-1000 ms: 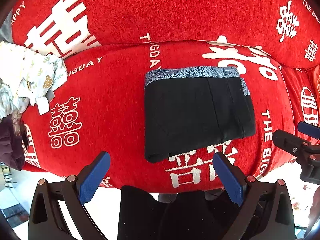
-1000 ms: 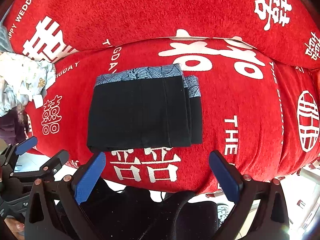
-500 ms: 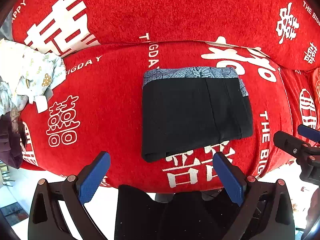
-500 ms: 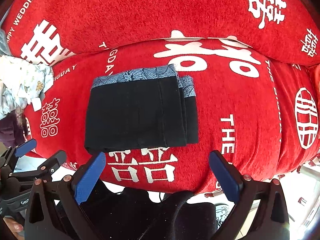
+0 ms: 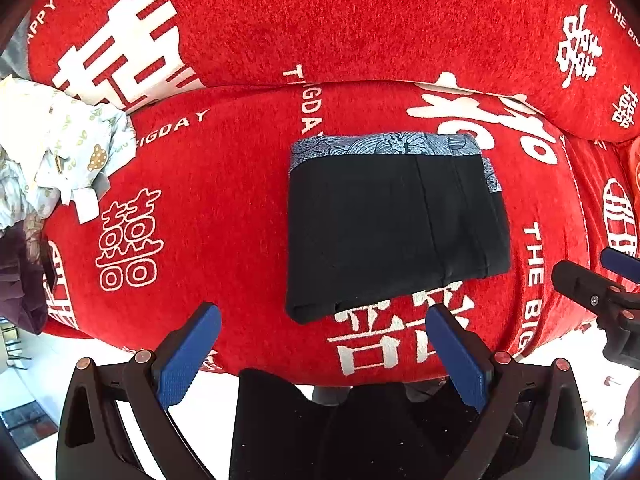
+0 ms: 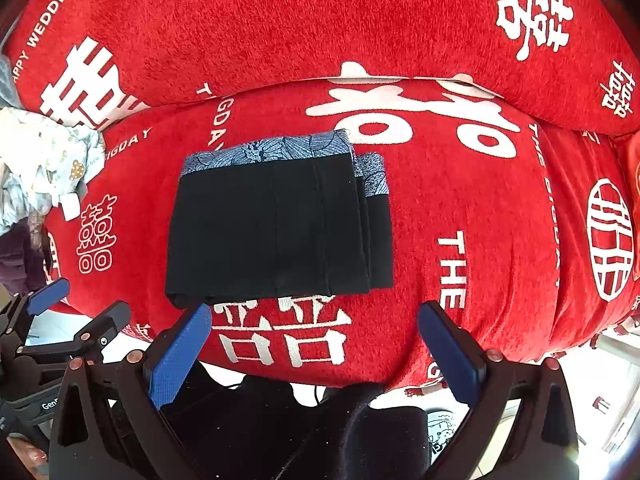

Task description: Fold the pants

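Observation:
The black pants [image 5: 392,228] lie folded into a neat rectangle on the red sofa seat, with a blue-grey patterned waistband along the far edge. They also show in the right wrist view [image 6: 276,224]. My left gripper [image 5: 320,348] is open and empty, held off the sofa's front edge, below the pants. My right gripper [image 6: 312,348] is open and empty too, just in front of the pants' near edge. The right gripper shows at the right edge of the left wrist view [image 5: 600,288], and the left gripper shows at the lower left of the right wrist view [image 6: 60,320].
The red sofa cover [image 5: 224,200] with white lettering has a back cushion [image 5: 360,20] behind the seat. A heap of pale patterned clothes [image 5: 56,148] and a dark purple garment [image 5: 20,276] lie at the seat's left end. A black chair back [image 5: 340,432] stands below the grippers.
Both grippers have drifted a little; the pants sit slightly lower and further left in both views. The pants themselves have not moved. Both grippers stay open.

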`<act>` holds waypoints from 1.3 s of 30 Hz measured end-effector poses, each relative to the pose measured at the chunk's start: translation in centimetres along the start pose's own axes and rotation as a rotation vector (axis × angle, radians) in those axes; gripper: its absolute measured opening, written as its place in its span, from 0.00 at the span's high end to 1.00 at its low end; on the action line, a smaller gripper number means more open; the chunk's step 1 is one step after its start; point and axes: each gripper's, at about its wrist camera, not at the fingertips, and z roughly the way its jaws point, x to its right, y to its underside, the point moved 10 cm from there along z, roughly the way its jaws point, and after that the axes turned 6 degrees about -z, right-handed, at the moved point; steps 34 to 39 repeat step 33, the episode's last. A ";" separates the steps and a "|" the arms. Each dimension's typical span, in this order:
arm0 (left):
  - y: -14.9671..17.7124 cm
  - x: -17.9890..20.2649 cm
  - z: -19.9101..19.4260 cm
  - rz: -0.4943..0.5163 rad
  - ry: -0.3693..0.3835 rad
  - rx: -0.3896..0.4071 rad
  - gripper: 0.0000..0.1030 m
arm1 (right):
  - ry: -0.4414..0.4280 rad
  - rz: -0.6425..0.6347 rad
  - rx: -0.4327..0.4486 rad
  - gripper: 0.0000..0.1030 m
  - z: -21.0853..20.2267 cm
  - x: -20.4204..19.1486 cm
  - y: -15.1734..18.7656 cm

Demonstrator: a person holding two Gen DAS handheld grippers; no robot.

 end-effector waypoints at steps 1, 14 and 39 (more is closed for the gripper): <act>0.0 0.0 0.0 0.000 -0.001 0.000 0.00 | 0.001 -0.003 0.000 0.00 0.0 0.0 0.0; 0.0 0.2 0.1 0.007 -0.010 0.008 0.00 | 0.020 -0.030 0.004 0.00 0.0 -0.6 0.0; 0.2 0.4 0.3 0.011 0.020 0.016 0.00 | 0.037 -0.052 -0.001 0.00 0.3 -0.7 0.2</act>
